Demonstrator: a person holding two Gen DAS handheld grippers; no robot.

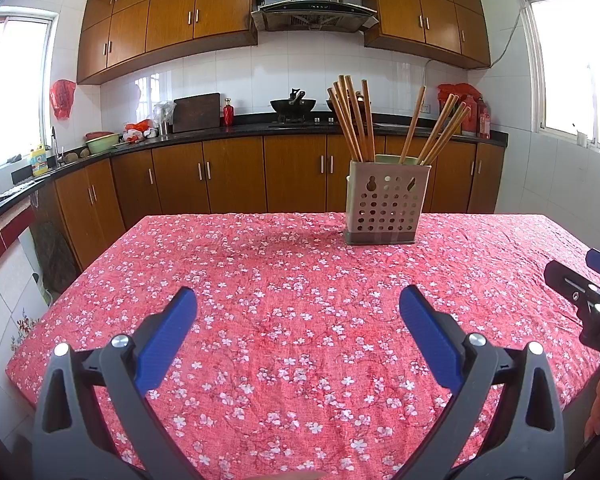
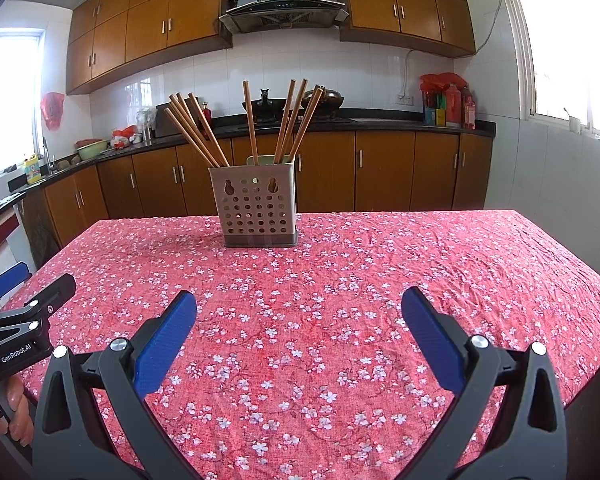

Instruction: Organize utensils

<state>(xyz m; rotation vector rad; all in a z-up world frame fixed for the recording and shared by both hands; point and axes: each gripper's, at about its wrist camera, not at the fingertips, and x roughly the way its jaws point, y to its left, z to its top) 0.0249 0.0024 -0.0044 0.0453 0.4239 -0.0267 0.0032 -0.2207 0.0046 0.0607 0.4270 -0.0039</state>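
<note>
Where the table (image 1: pixel 100 320) is covered by a red cloth (image 2: pixel 340 300) printed with small white blossoms, the fabric is seen to be slightly wrinkled and otherwise bare in front of both claws. The left gripper (image 1: pixel 298 304) is held above the near part of the cloth with its jaws spread wide and nothing between them. Its fingers (image 1: pixel 168 332) are faced with flat blue ribbed pads mounted on dark grey plastic arms joined by metal rivets. The right gripper (image 2: pixel 299 304) is likewise held spread and empty, and is built the same way; its black body is also visible at the right edge of the left wrist view.

A utensil holder (image 1: pixel 384 206) is placed upright on the far part of the cloth, well apart from both claws. It is a box of pale metal or plastic, square in outline, perforated with rows of round holes and two keyhole slots, and seated on a darker base. Wooden chopsticks (image 1: pixel 354 120) are stood in it, long, thin and brown, fanned outward in two loose clusters. Behind the table, brown wooden cabinets (image 2: pixel 384 168) under a black counter are visible.
</note>
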